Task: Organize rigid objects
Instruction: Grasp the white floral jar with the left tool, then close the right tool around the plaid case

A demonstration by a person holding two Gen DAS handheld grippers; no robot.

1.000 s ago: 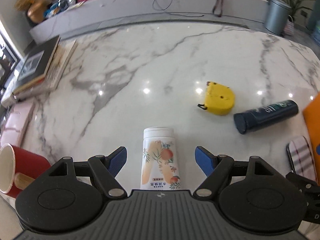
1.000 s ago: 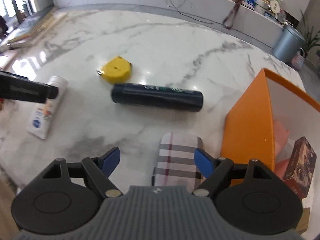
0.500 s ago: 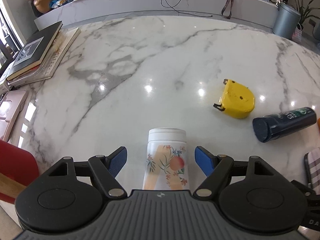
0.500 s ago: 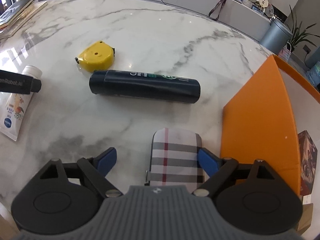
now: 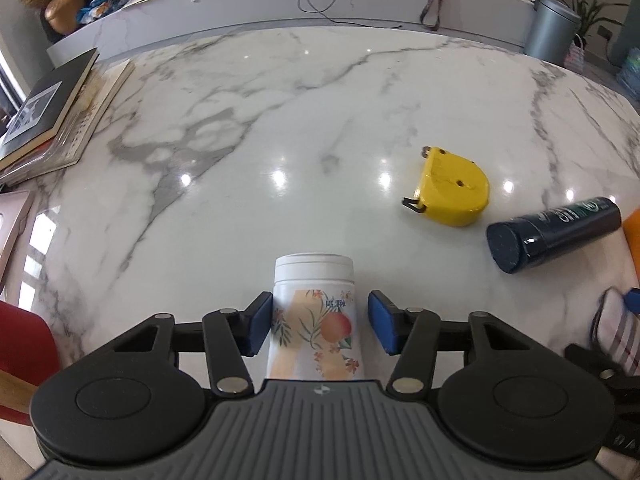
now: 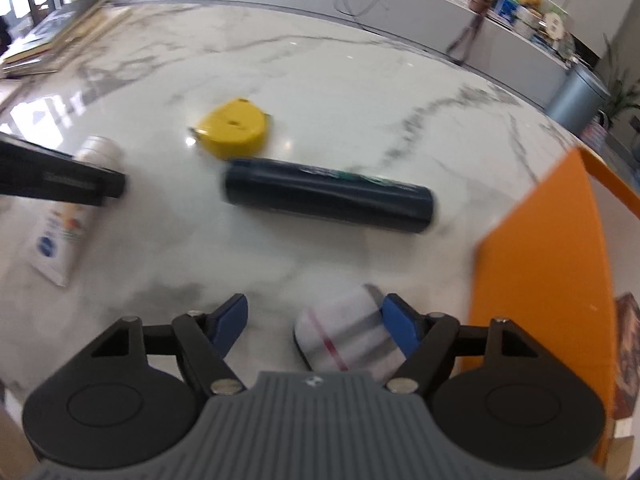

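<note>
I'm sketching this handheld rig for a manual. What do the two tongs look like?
Both look alike. The left tongs and right tongs each have flat blue pads on black linkage arms with silver pivot pins, two round black discs at the base, and a grey ribbed body between them bearing a small round emblem. No cables or sleeves show.

White tube (image 5: 314, 316), floral and peach print, cap pointing away, lies flat on the marble. Yellow tape measure (image 5: 452, 192) lies flat, just beside a dark blue bottle (image 5: 554, 232) on its side. Plaid-covered case (image 6: 348, 338), white with grey and red stripes, rests near an orange box (image 6: 544, 256).
</note>
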